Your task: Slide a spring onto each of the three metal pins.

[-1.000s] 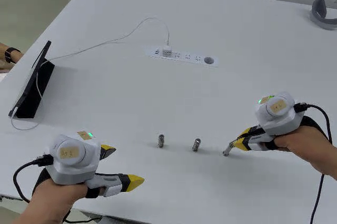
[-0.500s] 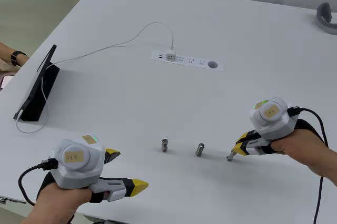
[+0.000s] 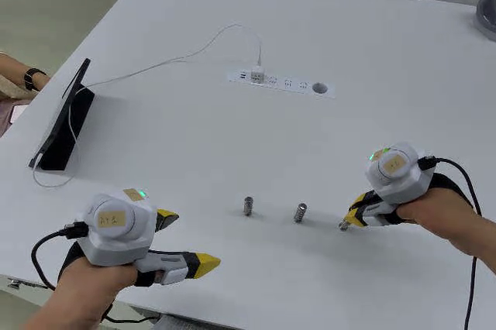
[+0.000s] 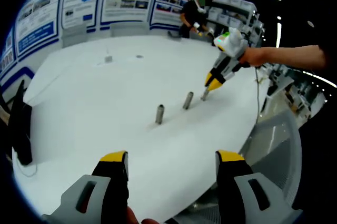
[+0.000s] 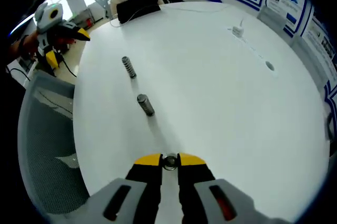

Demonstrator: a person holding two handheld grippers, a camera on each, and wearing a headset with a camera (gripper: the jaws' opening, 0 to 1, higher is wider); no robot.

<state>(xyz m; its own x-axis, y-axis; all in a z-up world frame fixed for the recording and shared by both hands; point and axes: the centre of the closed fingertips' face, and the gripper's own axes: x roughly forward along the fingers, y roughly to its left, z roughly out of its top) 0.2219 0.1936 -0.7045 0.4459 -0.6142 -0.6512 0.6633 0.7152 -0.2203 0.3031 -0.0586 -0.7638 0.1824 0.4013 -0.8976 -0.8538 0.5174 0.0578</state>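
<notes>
Status: right gripper [image 3: 353, 218] is clamping its jaws almost shut on the third pin [image 5: 169, 162] at the right end of the row, tips down at the surface [image 3: 232, 152]. That pin is poking out just past the yellow tips. Can't tell whether a spring is sitting on it, too small.

Middle pin [image 3: 300, 212] is standing upright near it to the left, and the left pin [image 3: 248, 205] is standing next along. The three are forming a short line, each apart from the next. Both free pins are wearing springs [image 5: 128, 69]; coils are showing clearly in the right gripper view.

Left gripper [image 4: 171, 156] is hovering wide open and holding nothing. It is sitting near the front edge of the surface, well left of the row, jaws pointing roughly toward the pins.

Farther back, a power strip [image 3: 280, 82] is lying flat with a white plug in it. A cable [image 3: 155, 67] is running from there to a tablet [image 3: 62, 125] propped up near the left edge.
</notes>
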